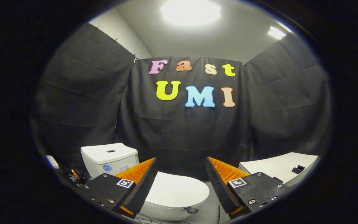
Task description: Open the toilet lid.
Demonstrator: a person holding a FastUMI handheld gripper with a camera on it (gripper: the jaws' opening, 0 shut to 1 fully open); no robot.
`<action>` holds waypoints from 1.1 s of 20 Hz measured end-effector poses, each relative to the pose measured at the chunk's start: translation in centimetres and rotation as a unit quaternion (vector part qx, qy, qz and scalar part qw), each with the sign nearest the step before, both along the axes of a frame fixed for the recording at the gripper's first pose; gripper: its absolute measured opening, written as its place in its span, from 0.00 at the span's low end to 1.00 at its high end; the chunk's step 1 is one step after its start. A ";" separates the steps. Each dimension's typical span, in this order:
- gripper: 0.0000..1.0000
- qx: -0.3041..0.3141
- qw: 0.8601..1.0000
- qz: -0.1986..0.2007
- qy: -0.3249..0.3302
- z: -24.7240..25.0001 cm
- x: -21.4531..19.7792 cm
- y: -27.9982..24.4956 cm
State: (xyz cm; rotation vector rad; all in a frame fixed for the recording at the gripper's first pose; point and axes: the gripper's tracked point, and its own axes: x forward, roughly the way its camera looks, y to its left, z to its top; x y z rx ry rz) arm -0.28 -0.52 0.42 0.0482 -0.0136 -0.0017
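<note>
My orange-and-black fingers (pixel 181 183) are spread wide, gripping nothing — the closed, glossy white oval toilet lid (pixel 179 190) lies just ahead between them.

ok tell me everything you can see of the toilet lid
The toilet lid is a smooth, glossy white oval that looks like plastic, lying flat and closed over the bowl. It sits low, beyond and between the fingers of the open tongs, which are apart from it. The left finger hides its left edge. The white tank stands behind it to the left. A small dark round tab shows at its near rim. Its hinge is hidden.
</note>
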 end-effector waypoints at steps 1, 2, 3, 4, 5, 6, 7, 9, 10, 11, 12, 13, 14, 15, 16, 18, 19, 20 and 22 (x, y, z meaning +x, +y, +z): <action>0.95 -0.001 1.000 -0.002 -0.001 -0.1 0.0 -0.1; 0.95 0.000 1.000 -0.003 0.000 -0.1 0.0 -0.2; 0.95 0.000 1.000 -0.005 -0.001 -0.2 0.1 -0.3; 0.95 0.001 1.000 -0.008 -0.002 0.0 0.0 -0.6; 0.95 0.002 1.000 -0.012 -0.004 0.0 -0.1 -0.9; 0.94 0.005 1.000 -0.016 -0.005 0.1 0.0 -1.2; 0.95 0.008 1.000 -0.018 -0.005 0.0 0.0 -1.3; 0.95 0.033 0.999 -0.025 -0.013 -0.3 0.5 -1.8; 0.95 0.059 0.998 -0.024 -0.005 -1.0 1.0 -1.8; 0.95 0.079 0.997 -0.021 0.004 -1.9 1.6 -1.4; 0.95 0.092 0.995 -0.026 0.011 -2.4 2.1 -1.6; 0.95 0.109 0.993 -0.031 0.017 -2.8 2.7 -2.1; 0.95 0.131 0.991 -0.035 0.021 -3.3 3.2 -2.3; 0.95 0.154 0.987 -0.040 0.024 -3.9 3.5 -2.5; 0.94 0.174 0.983 -0.041 0.029 -4.7 3.9 -2.6; 0.95 0.218 0.973 -0.055 0.045 -7.0 4.5 -3.2; 0.96 0.242 0.967 -0.061 0.053 -8.3 4.6 -3.2; 0.96 0.262 0.961 -0.068 0.058 -9.3 4.6 -3.4; 0.96 0.296 0.949 -0.081 0.072 -11.4 4.6 -3.6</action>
